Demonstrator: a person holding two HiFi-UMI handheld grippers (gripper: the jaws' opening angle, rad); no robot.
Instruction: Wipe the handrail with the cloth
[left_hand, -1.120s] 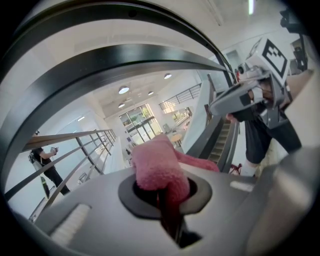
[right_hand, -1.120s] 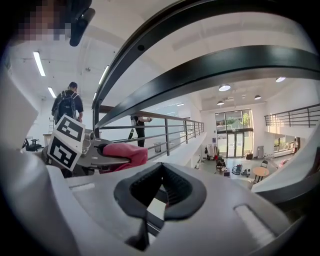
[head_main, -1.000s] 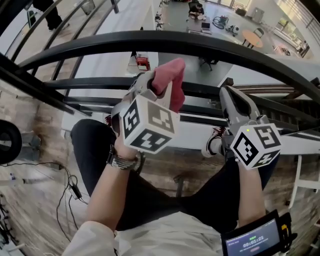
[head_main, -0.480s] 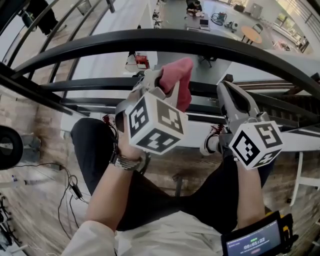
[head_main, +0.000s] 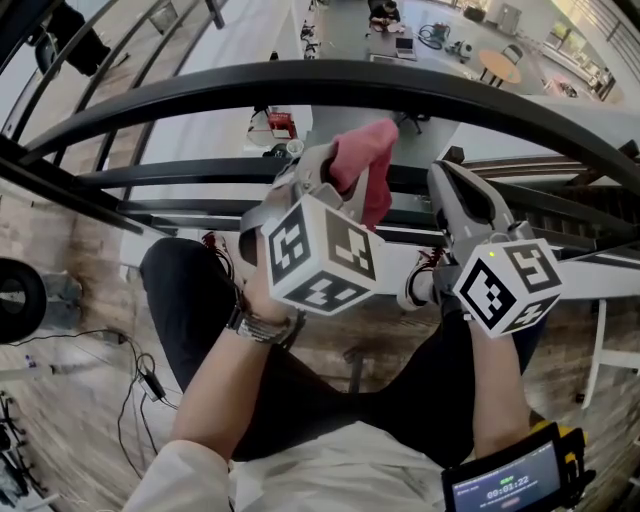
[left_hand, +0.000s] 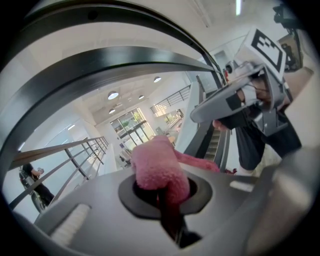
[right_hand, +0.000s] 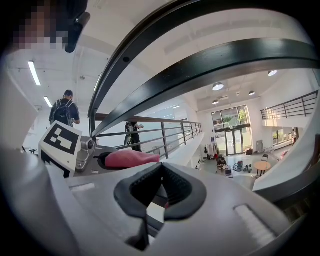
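Head view: cloth (head_main: 366, 160) in left tool (head_main: 335, 165)

An open gap lies between the handrail (head_main: 320, 85) and the lower rail (head_main: 180, 172) beneath it.

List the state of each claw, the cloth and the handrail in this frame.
left claw: shut on the pink cloth.
right claw: shut, empty.
pink cloth: pinched, its free end sticking out past the jaws, clear of the handrail.
handrail: neither claw touching it.
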